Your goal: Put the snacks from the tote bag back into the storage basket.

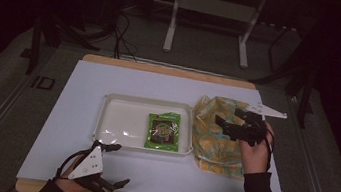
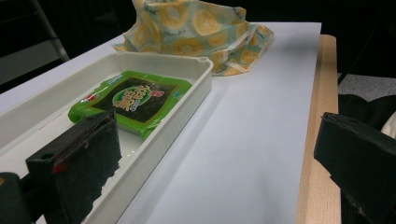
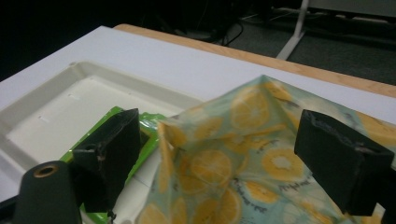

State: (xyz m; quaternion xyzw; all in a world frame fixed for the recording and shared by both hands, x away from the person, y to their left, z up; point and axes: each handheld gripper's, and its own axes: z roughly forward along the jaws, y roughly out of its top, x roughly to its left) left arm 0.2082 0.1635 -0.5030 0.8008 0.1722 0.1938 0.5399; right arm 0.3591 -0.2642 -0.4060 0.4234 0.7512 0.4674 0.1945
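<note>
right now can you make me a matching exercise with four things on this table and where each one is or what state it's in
Things:
1. green snack packet
2. lemon-print bag
3. left tool
4. white tray

Places or states:
A. crumpled on the table, right of the tray
B. open, near the table's front edge
C. lying flat inside the tray
D. in the middle of the white table top

Pairs: 1-C, 2-A, 3-B, 4-D

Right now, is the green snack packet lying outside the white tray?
No, the green snack packet lies flat inside the white tray, near its right end.
</note>
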